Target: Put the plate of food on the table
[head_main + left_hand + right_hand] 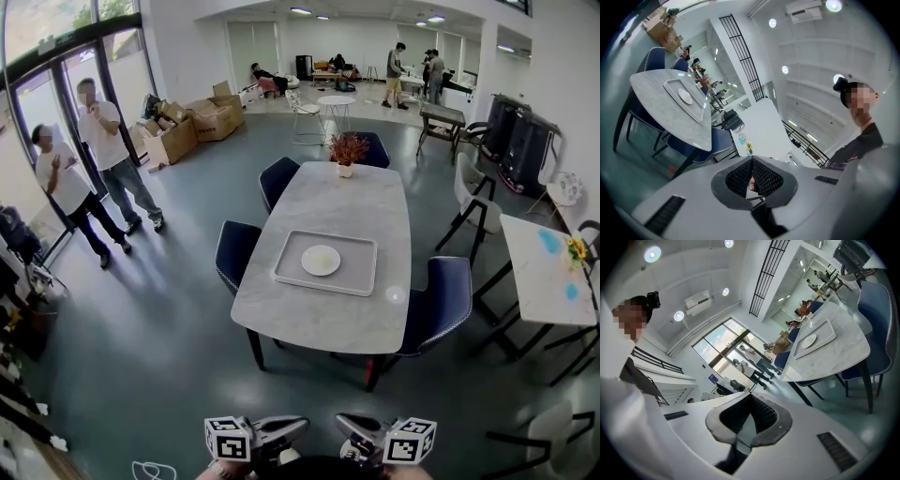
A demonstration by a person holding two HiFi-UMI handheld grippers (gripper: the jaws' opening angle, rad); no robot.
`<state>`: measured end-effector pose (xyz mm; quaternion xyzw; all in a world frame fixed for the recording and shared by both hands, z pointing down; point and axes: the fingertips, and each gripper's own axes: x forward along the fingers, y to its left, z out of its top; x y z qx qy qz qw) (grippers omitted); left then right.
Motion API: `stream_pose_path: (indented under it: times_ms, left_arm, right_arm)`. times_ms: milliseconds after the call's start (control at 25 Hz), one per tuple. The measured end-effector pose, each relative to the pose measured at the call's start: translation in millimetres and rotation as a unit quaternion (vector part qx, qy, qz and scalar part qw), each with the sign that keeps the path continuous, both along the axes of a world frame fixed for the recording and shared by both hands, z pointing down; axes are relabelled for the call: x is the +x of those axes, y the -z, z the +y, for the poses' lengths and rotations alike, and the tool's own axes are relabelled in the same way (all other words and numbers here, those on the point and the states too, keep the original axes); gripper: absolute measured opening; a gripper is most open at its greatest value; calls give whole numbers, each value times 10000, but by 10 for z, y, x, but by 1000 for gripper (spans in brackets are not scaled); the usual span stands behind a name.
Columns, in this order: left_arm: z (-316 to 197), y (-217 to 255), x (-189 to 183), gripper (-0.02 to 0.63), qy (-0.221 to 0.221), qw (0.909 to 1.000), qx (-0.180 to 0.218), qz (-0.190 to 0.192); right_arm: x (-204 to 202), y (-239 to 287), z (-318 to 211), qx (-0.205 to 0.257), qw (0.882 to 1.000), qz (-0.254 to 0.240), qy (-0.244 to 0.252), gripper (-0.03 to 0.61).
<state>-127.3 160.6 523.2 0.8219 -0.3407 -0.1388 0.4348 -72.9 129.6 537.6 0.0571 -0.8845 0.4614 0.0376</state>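
People (61, 178): two stand at the far left, beside the glass doors.
Boxes (192, 127): open cardboard cartons on the floor, farther back than the people and to their right; any print on them is too small to read.
Left gripper (298, 425): at the near edge, well short of the table and just left of the right gripper. Its fingers (738, 178) are closed tip to tip and grip nothing. Its cube (228, 439) carries black-and-white square markers.
Chairs (234, 251): dark blue, with two on the table's left side, one at its near right and one at its far end.
Table (309, 319): long, with a grey marble top, standing in the middle of the room and well apart from both grippers.
Tray (361, 253): pale and rectangular, lying on the near half of the table.
Plate (321, 260): white and round, lying flat in the middle of the tray. Whether food is on it cannot be told from here.
Plant (347, 150): reddish leaves in a small white pot, at the far end of the table.
Right gripper (342, 422): at the near edge, to the right of the left gripper. Its fingers (764, 416) meet at the tips and are empty. Its cube (411, 441) bears the same kind of markers.
Blue sign (712, 378): on a wall in the right gripper view; its print is too small to read.
Side table (539, 281): white, standing right of the main table, with yellow flowers (575, 249) at its right edge.
Cases (525, 145): black, upright against the far right wall.
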Motion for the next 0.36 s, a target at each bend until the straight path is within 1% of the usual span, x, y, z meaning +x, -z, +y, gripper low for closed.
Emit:
stream_pose_path:
  times_ms: [240, 360]
  left_arm:
    - [-10, -72, -31, 8, -30, 10000, 49, -19]
    - [-47, -3, -16, 8, -22, 10000, 42, -49]
  right_arm:
    - [-29, 16, -23, -45, 9999, -102, 6, 11]
    - [-27, -6, -40, -34, 10000, -85, 19, 11]
